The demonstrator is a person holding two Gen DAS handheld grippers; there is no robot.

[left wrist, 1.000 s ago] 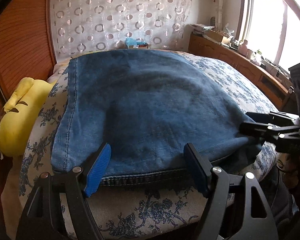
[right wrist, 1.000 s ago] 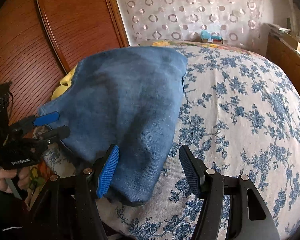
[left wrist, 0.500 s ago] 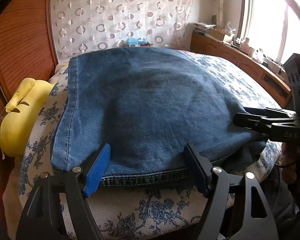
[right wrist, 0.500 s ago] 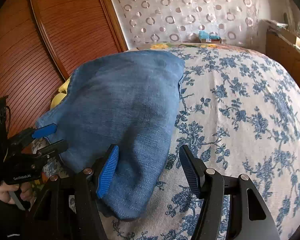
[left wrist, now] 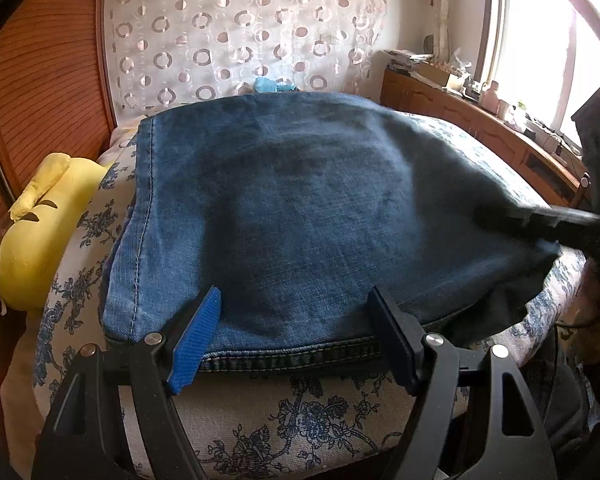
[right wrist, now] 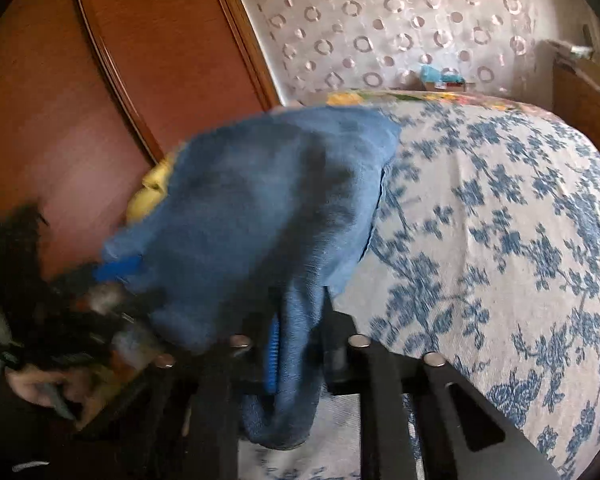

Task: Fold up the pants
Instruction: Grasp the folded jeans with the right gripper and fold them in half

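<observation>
Blue denim pants (left wrist: pixel 300 208) lie folded on the floral bed. In the left wrist view my left gripper (left wrist: pixel 296 340) is open, its jaws on either side of the near hem, not closed on it. In the right wrist view my right gripper (right wrist: pixel 298 344) is shut on the near right corner of the pants (right wrist: pixel 260 208), with cloth bunched between the blue pad and the black finger. The right gripper also shows blurred at the right edge of the left wrist view (left wrist: pixel 540 220). The left gripper shows blurred at the left of the right wrist view (right wrist: pixel 116 276).
A yellow plush pillow (left wrist: pixel 40 232) lies at the bed's left edge beside a wooden headboard (left wrist: pixel 40 80). A wooden cabinet (left wrist: pixel 480 120) with clutter stands under the window on the right. The floral bedspread (right wrist: pixel 500 220) stretches right of the pants.
My right gripper has closed on the pants' near right corner and is moving, blurring its view. The left gripper stays open at the hem.
</observation>
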